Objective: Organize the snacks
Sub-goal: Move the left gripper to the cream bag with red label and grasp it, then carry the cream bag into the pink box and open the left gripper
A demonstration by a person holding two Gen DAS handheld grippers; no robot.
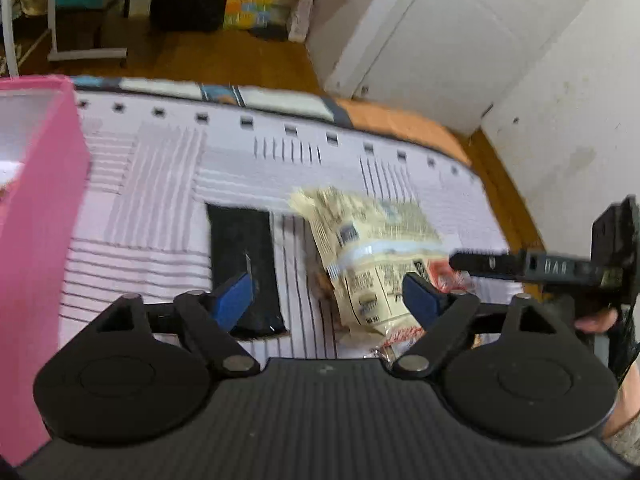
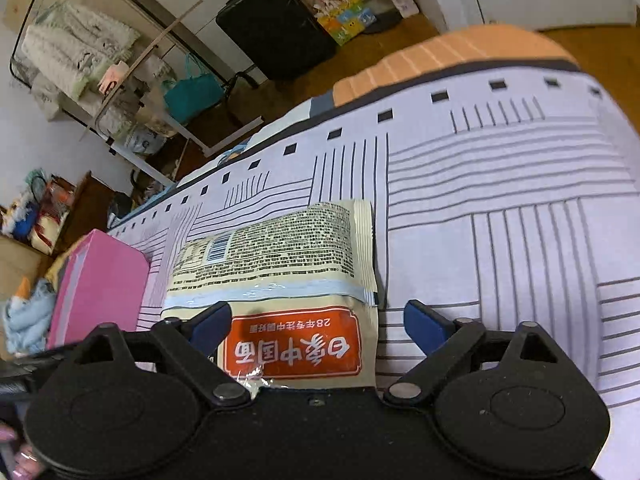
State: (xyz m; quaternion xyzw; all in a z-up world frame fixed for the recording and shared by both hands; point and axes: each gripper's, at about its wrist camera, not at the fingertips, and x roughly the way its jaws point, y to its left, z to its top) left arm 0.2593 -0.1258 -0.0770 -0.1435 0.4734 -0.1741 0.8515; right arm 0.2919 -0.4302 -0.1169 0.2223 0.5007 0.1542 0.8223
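Right wrist: noodle packet (image 2: pixel 288 280) reads "白象中国面".

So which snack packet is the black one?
The dark flat packet lying on the striped bedsheet, nearer the pink box. The other snack is the cream noodle bag with printed text and a red label, on its right.

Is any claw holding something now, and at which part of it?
Nothing is held. Both the left claw and the right claw are open; the cream packet lies between the right fingers.
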